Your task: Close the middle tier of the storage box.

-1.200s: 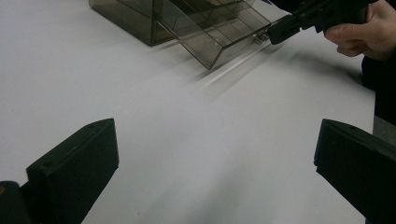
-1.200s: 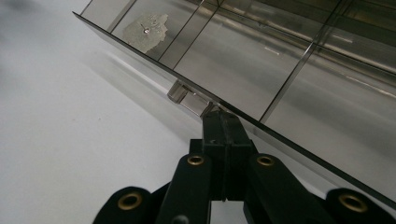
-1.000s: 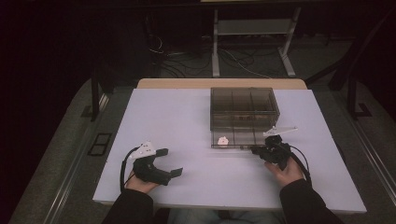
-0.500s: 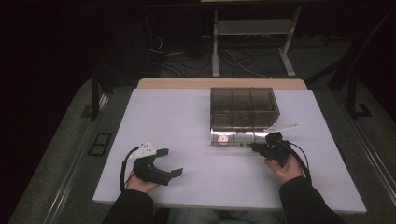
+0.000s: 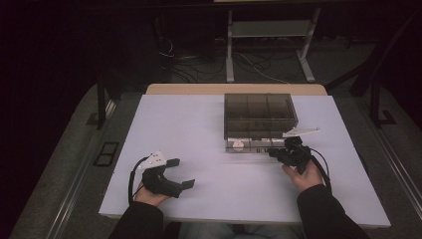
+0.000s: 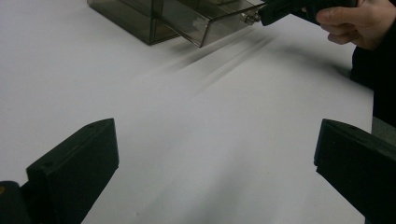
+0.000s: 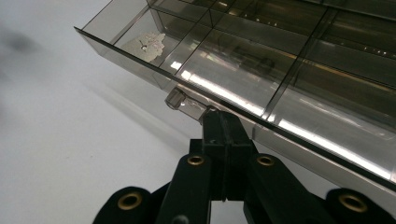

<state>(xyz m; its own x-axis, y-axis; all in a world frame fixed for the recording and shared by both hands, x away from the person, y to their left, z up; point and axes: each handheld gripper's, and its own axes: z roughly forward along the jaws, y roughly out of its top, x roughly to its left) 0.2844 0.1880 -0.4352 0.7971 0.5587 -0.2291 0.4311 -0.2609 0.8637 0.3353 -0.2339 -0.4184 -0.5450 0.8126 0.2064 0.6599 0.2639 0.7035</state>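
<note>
Drawer (image 7: pixel 224 70): smoked clear plastic, split into compartments, slid partly out of the front of its box toward the person; a small pale piece (image 7: pixel 148 43) lies in the end compartment on the person's left.
Drawer knob (image 7: pixel 180 99): a stubby clear peg on the drawer's front wall, off-centre toward the right hand; it is the drawer's only handle.
Box (image 5: pixel 259 113): low, dark and see-through, at the far middle of the white desk (image 5: pixel 199 129), its long side running across the desk and its front facing the person.
Right tool (image 7: pixel 223 122): jaws pressed together right at the knob, seemingly clamped on it; in the high view it sits at the drawer's front, right of centre (image 5: pixel 288 152), with the hand behind it.
Key relation: the drawer lies straight ahead of the right tool, and its travel runs front to back, in line with that forearm, so I'd judge a straight pull toward the person to be what counts; a sideways tug could jam it.
Left tool (image 6: pixel 215 154): jaws wide apart over bare desk, holding nothing; at the near left (image 5: pixel 166 174), well apart from the box.
Nearer hand: the right, clearly; the left is free and, I'd guess, could steady the box if it slides.
</note>
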